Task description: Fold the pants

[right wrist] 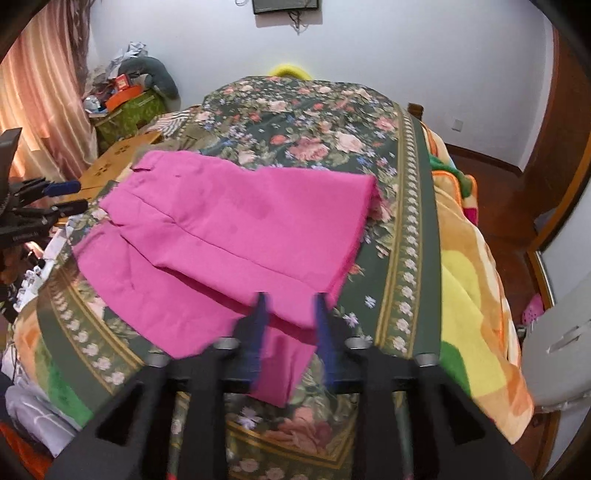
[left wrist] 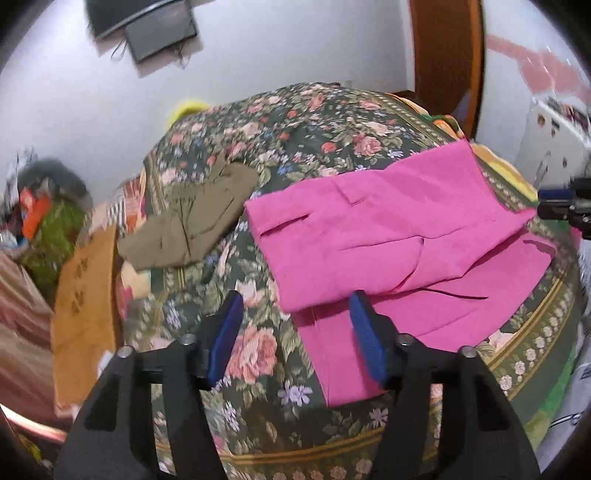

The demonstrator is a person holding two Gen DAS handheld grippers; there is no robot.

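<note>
A home bedroom: floral bedspread (right wrist: 314, 122), pink curtains (right wrist: 40, 92) (drawn), wall-mounted screen (left wrist: 144, 22), cluttered corner.

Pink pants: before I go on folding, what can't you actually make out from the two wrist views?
- Pink pants: the lower layer under the folded-over part is hidden in both views.
- Near hem, right wrist view: partly covered and motion-blurred by the right tool.
- Olive garment, left wrist view: blurred; its type is unclear.
- Left tool: open, with nothing between its fingers; whether its right finger touches the pants is unclear.
</note>
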